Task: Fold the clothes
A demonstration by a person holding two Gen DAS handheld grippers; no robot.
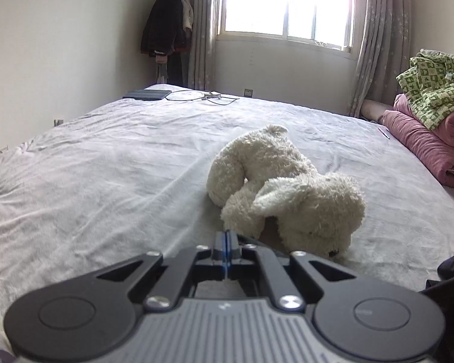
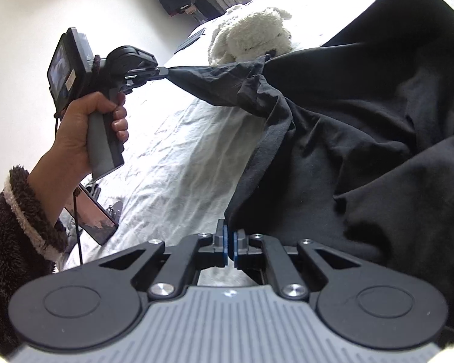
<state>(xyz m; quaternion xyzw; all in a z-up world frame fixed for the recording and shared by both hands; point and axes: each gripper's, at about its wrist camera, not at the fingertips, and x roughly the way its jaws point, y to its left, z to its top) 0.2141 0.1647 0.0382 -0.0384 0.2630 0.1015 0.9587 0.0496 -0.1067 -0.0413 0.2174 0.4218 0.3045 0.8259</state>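
Garment (image 2: 363,121), black, lies bunched on the bed (image 2: 172,151). Left gripper (image 2: 163,72) is clamped on one corner, pulling it taut beyond its fingertips. Right gripper (image 2: 229,243) is nearly closed, apparently empty, the hem just ahead. Step judged: spreading flat. Next: right must pinch the hem.

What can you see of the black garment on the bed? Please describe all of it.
The black garment looks like soft, thin, matte cloth, crumpled in broad folds over the right part of the pale bed sheet. One corner is drawn out into a taut strip, pinched by the left gripper and lifted off the sheet. The white plush toy lies just behind it. Its near edge hangs by the right gripper; whether cloth sits between those almost closed fingers cannot be told.
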